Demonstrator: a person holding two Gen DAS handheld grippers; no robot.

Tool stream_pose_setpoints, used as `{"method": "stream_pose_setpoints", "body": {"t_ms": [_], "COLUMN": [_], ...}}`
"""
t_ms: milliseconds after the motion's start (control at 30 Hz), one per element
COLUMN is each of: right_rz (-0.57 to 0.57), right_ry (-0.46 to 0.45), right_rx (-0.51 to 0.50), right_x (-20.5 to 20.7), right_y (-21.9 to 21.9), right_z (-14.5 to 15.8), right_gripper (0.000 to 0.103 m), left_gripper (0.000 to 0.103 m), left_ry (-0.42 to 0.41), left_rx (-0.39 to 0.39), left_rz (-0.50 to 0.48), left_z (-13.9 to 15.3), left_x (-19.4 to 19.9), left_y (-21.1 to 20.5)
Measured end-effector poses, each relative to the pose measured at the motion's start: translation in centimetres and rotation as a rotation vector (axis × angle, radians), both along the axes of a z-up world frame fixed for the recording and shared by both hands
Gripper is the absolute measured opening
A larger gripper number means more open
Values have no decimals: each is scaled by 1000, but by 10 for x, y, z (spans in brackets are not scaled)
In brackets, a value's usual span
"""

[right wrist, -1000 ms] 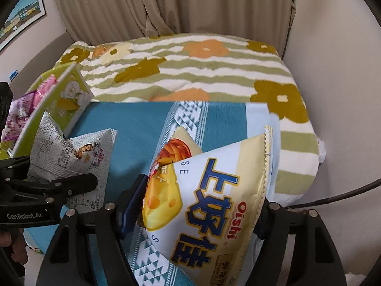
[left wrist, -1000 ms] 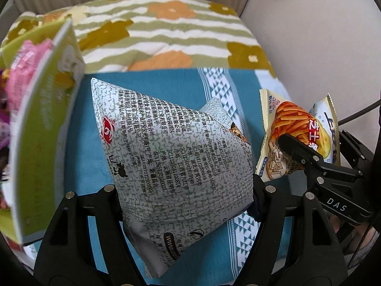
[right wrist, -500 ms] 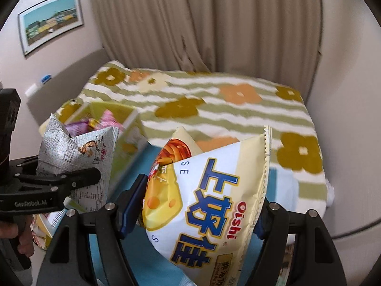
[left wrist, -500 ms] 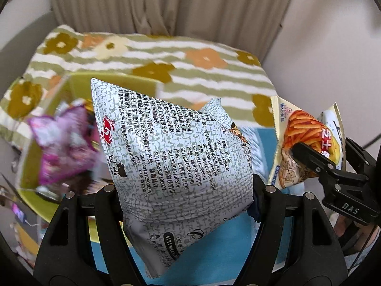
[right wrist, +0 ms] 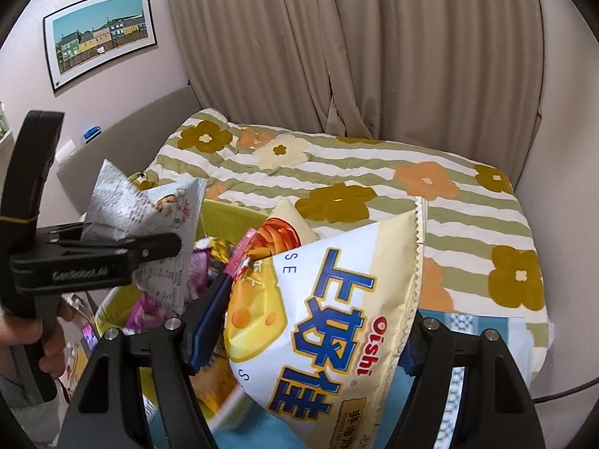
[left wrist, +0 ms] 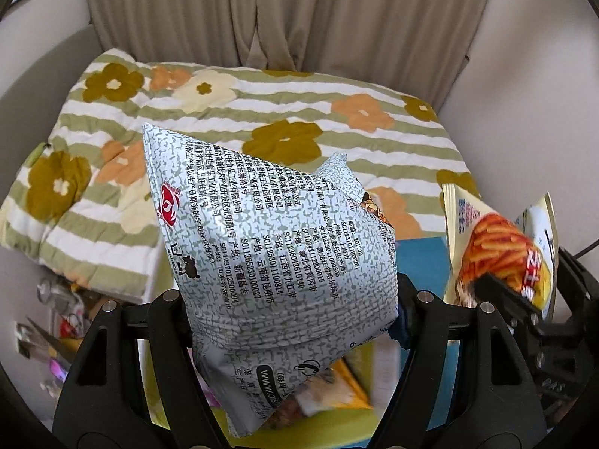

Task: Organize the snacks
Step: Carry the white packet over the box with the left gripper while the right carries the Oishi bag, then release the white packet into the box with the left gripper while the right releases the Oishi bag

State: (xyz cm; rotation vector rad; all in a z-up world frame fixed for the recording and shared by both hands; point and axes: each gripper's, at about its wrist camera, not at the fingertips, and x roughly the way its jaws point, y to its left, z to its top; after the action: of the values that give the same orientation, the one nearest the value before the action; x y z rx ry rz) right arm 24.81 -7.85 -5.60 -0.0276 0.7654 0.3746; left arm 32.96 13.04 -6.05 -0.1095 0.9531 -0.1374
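The left gripper is clamped on a grey-and-white crackle-patterned snack bag, its two black fingers pressing the puffy bag from either side, so the bag hangs in the air with its printed back panel facing the camera. In the right wrist view the same bag shows at the left, pinched in the left gripper, with part of a person's hand wrapped around the handle below.

The right gripper grips a cream-yellow Oishi cheese snack bag, which bulges between the fingers and tilts up to the right. In the left wrist view that bag appears at the far right edge, showing its side with orange sticks printed on it.

Below both bags sits a yellow-green box, open at the top, holding pink and purple snack packets; the box is partly blurred and mostly hidden behind the grippers. It rests on a teal patterned cloth on the near part of the bed. Farther back lies a striped quilt with olive and orange flowers, and beyond it hang beige curtains. A framed picture of colourful houses hangs on the left wall.
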Motion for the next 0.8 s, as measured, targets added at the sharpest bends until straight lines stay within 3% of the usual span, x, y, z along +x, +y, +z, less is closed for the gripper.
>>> {"method": "stream_pose_setpoints", "body": {"t_ms": [100,167,233,800], "right_rz": [-23,-37,-56,-86], "right_ry": [22,32,48,158], "right_rx": [-2,-7,-10,-94], "right_x": [7,9,13,-1], "right_y": [21,29,37,80], "right_z": [-5,-8,-12,-35], "right_gripper": [70,70,70,70], "left_gripper": [73,92,103,103], "left_ry": [24,43,37,1], "left_rx": [-10,-9,15,45], "left_rz": [-28,-46,-56,-134], "left_z": [-8,-13,-17,-29], "left_x": [23,35,43,11], "left_y": [13,18,22,49]}}
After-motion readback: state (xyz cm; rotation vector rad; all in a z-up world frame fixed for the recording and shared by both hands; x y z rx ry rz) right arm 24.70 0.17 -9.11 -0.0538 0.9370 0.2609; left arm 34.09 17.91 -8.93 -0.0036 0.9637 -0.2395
